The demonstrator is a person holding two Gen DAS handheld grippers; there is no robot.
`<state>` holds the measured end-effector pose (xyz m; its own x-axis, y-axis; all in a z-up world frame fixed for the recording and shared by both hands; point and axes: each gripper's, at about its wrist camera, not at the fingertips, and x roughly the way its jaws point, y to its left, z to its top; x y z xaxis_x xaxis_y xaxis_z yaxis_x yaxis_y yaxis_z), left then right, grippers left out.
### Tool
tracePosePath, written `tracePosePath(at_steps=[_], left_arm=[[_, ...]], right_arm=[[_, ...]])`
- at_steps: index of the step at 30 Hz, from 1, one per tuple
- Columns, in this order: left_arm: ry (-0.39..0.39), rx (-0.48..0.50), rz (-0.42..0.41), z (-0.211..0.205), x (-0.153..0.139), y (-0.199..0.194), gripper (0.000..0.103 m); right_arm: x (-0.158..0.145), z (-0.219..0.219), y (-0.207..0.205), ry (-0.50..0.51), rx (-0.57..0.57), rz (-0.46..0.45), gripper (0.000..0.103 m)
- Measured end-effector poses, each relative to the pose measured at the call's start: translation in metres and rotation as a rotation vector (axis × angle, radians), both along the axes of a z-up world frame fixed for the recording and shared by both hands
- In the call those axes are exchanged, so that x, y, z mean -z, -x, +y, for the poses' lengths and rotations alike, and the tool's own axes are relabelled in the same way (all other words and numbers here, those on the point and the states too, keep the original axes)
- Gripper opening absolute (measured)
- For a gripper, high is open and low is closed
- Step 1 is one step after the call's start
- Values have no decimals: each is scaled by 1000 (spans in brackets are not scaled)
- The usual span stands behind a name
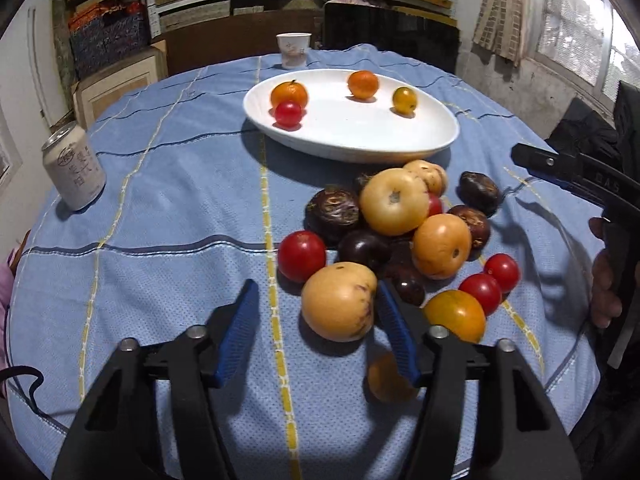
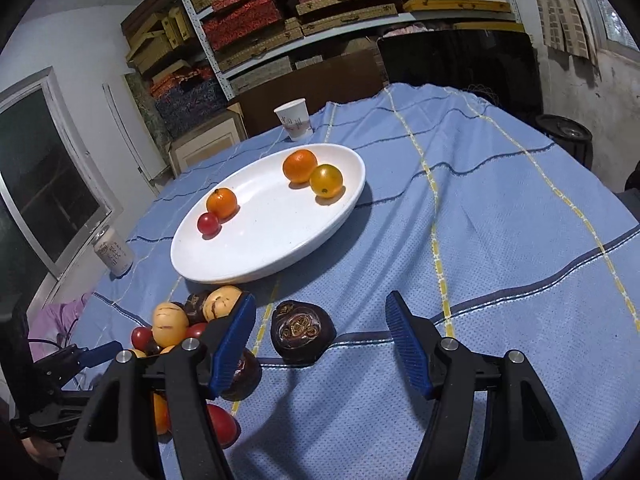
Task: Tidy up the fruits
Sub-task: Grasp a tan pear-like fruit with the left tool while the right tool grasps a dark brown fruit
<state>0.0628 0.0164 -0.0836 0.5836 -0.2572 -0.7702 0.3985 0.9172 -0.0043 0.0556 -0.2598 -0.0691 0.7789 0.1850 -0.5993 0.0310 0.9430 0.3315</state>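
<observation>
A white oval plate (image 1: pixel 360 136) (image 2: pixel 256 256) holds two oranges, a yellow tomato (image 1: pixel 404 100) and a red tomato (image 1: pixel 288 113). A heap of loose fruit (image 1: pixel 400 232) lies in front of it on the blue cloth. My left gripper (image 1: pixel 316 300) is open, its jaws around a yellow-orange fruit (image 1: pixel 339 301) at the heap's near edge, touching its right side. My right gripper (image 2: pixel 320 316) is open above the cloth, with a dark wrinkled fruit (image 2: pixel 302 330) between its jaws. It shows in the left wrist view (image 1: pixel 560 168) at the right.
A white drink can (image 1: pixel 75 168) stands at the table's left edge. A paper cup (image 1: pixel 293 50) stands behind the plate. Shelves of boxes line the back wall. The cloth's edge drops off near the cup.
</observation>
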Motion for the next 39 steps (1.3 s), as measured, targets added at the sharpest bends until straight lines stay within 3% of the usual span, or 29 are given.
tracePosePath(at_steps=[2, 4, 8, 12, 16, 19, 31, 33, 36, 39], left_arm=[[2, 37, -1, -4, -1, 3, 37], [0, 45, -14, -4, 0, 5, 37], [90, 48, 15, 6, 0, 2, 37], [58, 21, -36, 4, -4, 8, 37], [116, -30, -80, 18, -13, 11, 36], [124, -43, -68, 20, -11, 8, 36], [120, -28, -47, 17, -7, 6, 37], [121, -29, -42, 17, -6, 5, 37], [124, -29, -38, 17, -5, 5, 37], [127, -28, -30, 18, -4, 4, 37]], right_arm=[[0, 0, 1, 2, 3, -1, 68], [0, -1, 0, 0, 3, 4, 68], [1, 2, -1, 6, -14, 17, 68], [2, 13, -3, 45, -54, 35, 68], [8, 27, -9, 122, -80, 94, 68], [15, 32, -16, 156, -80, 149, 66], [19, 52, -42, 295, -94, 220, 60], [28, 56, -51, 314, -104, 275, 58], [29, 56, -54, 316, -98, 270, 56], [28, 53, -51, 306, -93, 259, 45]])
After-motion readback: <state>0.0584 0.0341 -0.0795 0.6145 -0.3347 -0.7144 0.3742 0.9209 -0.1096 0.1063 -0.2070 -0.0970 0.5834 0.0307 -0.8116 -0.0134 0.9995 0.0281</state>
